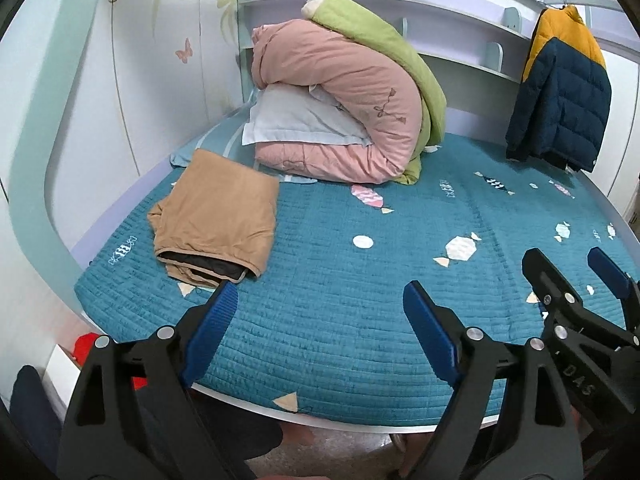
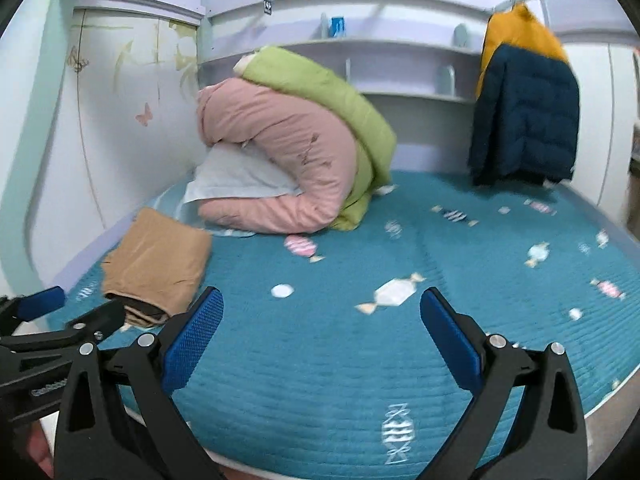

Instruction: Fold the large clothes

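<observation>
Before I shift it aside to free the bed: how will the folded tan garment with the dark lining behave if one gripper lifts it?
The folded tan garment looks soft and creased, so it would likely sag and unfold from a one-corner grip. Its stacked layers with dark lining showing may slide apart. It probably won't roll or tip, lying flat on the teal quilted bedcover.

folded tan garment (image 1: 216,216) on teal bedspread (image 1: 360,320); left gripper (image 1: 320,304) open

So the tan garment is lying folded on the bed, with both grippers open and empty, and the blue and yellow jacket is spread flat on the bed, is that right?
Not quite: the blue and yellow jacket is hanging at the far right of the bed, as the right wrist view shows. The tan garment is folded, and the left gripper and right gripper are open and empty.
</observation>
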The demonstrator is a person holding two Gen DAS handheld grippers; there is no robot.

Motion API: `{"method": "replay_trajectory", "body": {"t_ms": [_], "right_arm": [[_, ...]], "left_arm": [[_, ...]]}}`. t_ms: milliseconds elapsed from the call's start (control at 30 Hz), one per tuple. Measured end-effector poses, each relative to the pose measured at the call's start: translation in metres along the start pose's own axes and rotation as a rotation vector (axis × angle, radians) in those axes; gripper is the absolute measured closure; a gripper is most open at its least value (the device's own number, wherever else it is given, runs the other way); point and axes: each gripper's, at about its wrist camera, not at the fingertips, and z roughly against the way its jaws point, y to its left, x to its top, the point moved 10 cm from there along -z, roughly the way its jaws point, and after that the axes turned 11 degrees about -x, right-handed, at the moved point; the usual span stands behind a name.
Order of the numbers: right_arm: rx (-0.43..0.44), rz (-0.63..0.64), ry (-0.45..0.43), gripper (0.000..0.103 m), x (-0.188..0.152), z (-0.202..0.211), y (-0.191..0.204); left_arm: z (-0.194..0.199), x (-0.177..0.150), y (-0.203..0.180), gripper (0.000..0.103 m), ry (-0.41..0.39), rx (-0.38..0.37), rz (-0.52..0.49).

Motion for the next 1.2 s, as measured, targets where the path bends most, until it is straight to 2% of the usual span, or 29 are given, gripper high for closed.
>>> {"method": "replay_trajectory", "body": {"t_ms": [267,500,667,1200], "right_arm": [[-0.025,-0.008,-0.024,0.008,0.004,0.006,-0.010],[0.014,-0.030,-0.023,0.008,0.005,0.014,-0.011],[0.026,-0.019,-0.025,0.008,0.007,0.017,-0.009],[0.047,-0.020,-0.016,0.008,0.009,0.018,-0.008]], "left_arm": [[0.008,0.003,-0.007,0.017,-0.027,0.003,-0.025],[0.017,0.008,-0.006,0.014,-0.062,0.019,-0.044],[0.019,0.009,-0.005,0.014,-0.066,0.039,-0.051],[0.021,0.008,-0.005,0.014,-0.054,0.016,-0.041]]}}
